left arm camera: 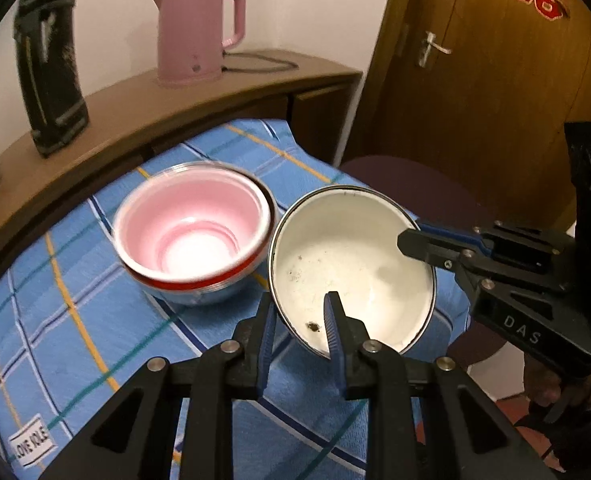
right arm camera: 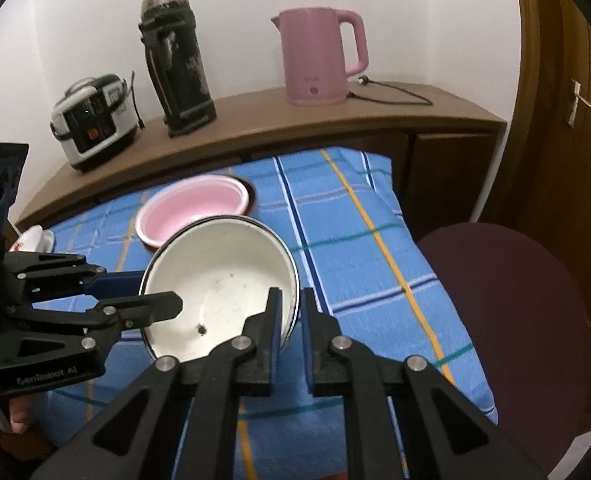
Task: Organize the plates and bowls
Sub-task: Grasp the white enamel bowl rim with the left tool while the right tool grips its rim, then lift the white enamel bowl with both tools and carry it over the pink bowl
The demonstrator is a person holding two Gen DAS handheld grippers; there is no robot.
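Two grippers, left gripper (left arm camera: 299, 304) and right gripper (right arm camera: 291, 300), clamp white bowl (left arm camera: 351, 264) rim.

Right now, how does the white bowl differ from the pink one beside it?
The white bowl is tilted, both tongs, left and right, clamped on its rim; the pink bowl sits upright on the cloth, untouched. The white bowl is alone and has dark specks inside; the pink bowl is clean and nested in another bowl. Both are round and deep.

A pink kettle (right arm camera: 319, 60), a dark flask (right arm camera: 177, 64) and a rice cooker (right arm camera: 93, 120) line the wooden sideboard (right arm camera: 375, 120) — door (left arm camera: 495, 80) beside it.
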